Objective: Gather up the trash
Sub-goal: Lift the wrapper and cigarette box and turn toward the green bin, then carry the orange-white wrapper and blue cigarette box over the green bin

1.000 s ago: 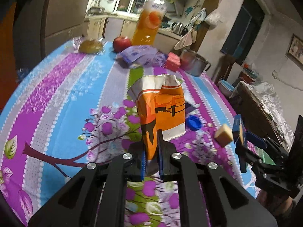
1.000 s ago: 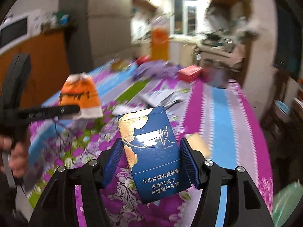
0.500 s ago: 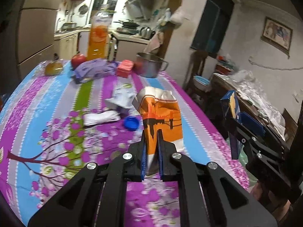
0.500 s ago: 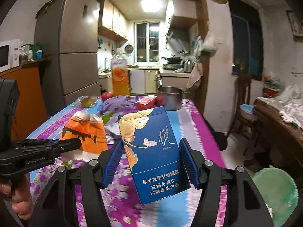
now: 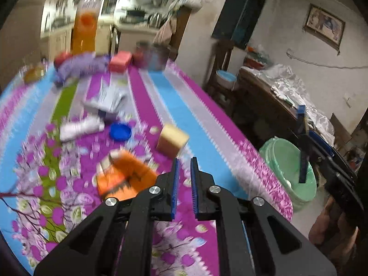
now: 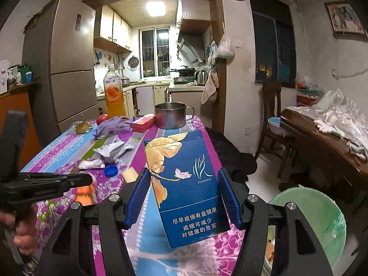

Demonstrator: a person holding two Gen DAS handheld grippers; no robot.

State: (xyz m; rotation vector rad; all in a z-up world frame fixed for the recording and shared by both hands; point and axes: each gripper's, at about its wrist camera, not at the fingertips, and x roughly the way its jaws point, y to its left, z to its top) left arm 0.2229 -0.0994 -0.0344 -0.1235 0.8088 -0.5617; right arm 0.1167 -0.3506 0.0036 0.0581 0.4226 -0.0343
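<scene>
Left wrist view showed the left gripper with its jaws nearly together and nothing between them, above the flowered tablecloth. An orange packet lay blurred on the tablecloth just left of the fingertips, with a tan block and a blue cap farther up the tablecloth. A green-lined bin stood off the tablecloth's right edge. Right wrist view showed the right gripper clamped on a blue cigarette pack, held upright over the tablecloth's near right edge, the bin lower right of it.
</scene>
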